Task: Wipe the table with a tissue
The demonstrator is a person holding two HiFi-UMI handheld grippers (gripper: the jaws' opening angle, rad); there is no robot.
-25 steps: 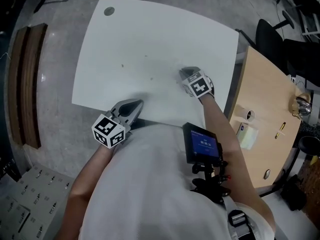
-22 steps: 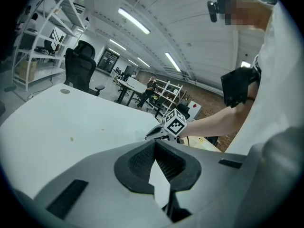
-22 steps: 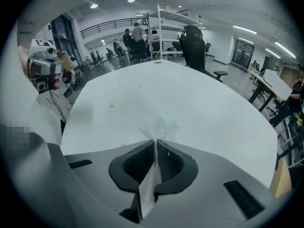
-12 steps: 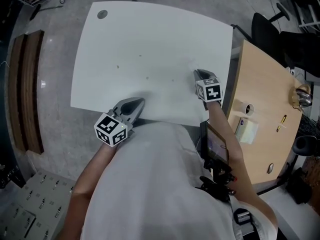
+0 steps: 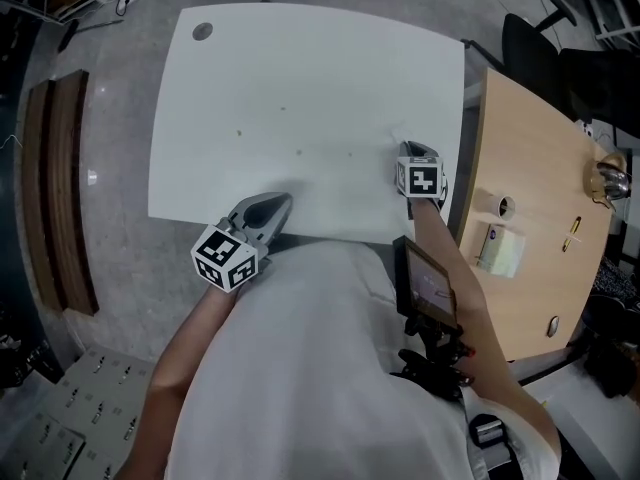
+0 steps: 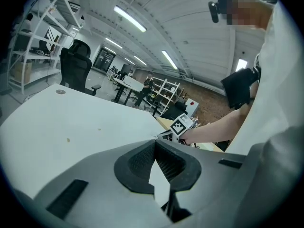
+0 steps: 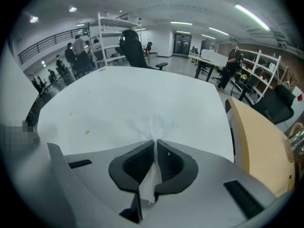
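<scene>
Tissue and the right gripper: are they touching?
Touching. The right gripper view shows the right gripper shut on the tissue, the paper pinched between its jaws.

Thin crinkled paper tissue (image 7: pixel 151 123) on smooth matt table (image 5: pixel 300 88)

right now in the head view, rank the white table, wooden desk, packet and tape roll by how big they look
Largest to smallest:
white table
wooden desk
packet
tape roll
</scene>
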